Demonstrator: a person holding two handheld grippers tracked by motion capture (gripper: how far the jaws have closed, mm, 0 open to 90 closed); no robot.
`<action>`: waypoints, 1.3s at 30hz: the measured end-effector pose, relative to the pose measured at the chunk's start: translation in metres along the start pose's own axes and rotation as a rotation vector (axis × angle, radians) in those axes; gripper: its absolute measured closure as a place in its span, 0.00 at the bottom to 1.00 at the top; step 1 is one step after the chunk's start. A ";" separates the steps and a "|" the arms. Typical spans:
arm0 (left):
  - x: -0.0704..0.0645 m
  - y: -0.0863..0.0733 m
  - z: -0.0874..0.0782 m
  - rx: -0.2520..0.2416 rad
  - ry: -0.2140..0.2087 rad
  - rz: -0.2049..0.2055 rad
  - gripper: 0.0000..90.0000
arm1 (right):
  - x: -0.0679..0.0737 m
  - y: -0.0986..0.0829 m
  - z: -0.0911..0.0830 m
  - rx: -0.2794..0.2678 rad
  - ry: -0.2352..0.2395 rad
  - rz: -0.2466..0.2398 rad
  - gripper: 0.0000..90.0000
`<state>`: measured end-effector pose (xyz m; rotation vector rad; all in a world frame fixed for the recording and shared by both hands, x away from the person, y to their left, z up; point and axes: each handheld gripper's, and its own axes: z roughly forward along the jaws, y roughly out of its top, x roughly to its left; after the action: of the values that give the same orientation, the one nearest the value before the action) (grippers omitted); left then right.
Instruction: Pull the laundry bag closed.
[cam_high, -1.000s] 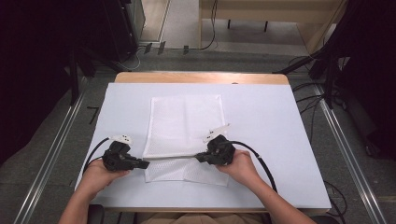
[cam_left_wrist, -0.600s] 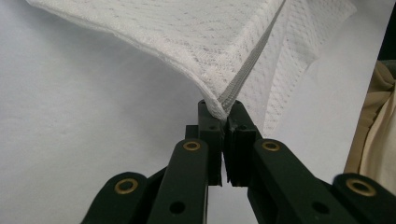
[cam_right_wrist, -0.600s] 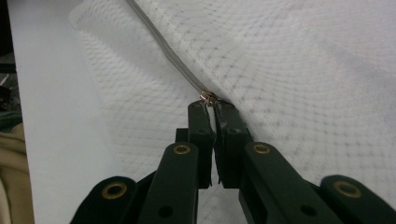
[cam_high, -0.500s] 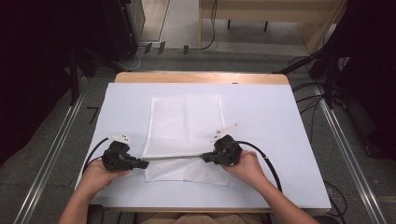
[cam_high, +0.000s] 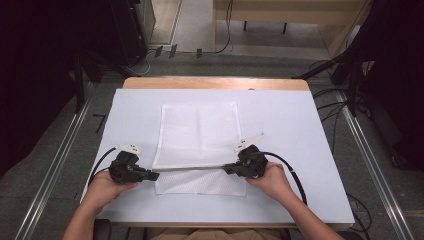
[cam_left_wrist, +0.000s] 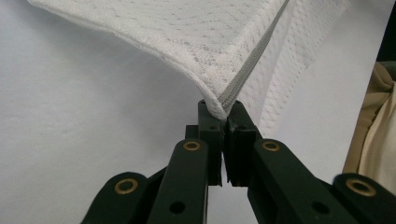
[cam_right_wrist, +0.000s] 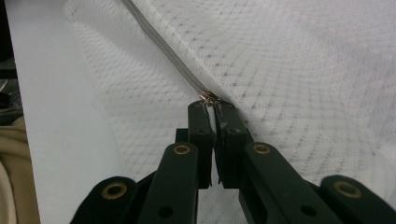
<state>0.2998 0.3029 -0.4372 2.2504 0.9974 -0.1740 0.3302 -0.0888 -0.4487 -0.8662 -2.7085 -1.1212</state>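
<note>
High view: a white mesh zippered bag (cam_high: 199, 137) lies flat at the centre of a white-covered rectangular table (cam_high: 300, 130), its near part folded along a taut grey zipper line (cam_high: 192, 169) running from 9 o'clock to 3 o'clock. At 8 o'clock the left gripper (cam_high: 150, 175) pinches the zipper's left end; at 4 o'clock the right gripper (cam_high: 226, 169) pinches its right end. Bare tabletop lies open on both sides of the bag, towards 3 and 9 o'clock, and beyond it at 12 o'clock to the far wooden edge (cam_high: 215, 83). Left gripper view: the jaws are closed on the bag's corner seam. Right gripper view: the jaws are clamped on the small metal zipper pull (cam_right_wrist: 208, 97).
</note>
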 end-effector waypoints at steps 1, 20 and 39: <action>0.000 0.000 0.000 0.001 -0.002 0.000 0.98 | -0.001 -0.001 -0.001 -0.003 -0.004 0.000 0.98; -0.001 0.000 0.000 0.011 -0.005 0.000 0.98 | -0.010 -0.020 -0.020 0.017 -0.021 0.029 0.98; -0.002 -0.001 0.000 0.004 0.013 0.002 0.96 | -0.012 -0.024 -0.027 0.005 -0.034 0.057 0.97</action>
<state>0.2977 0.3022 -0.4373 2.2585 1.0026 -0.1613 0.3243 -0.1261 -0.4475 -0.9636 -2.6937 -1.0976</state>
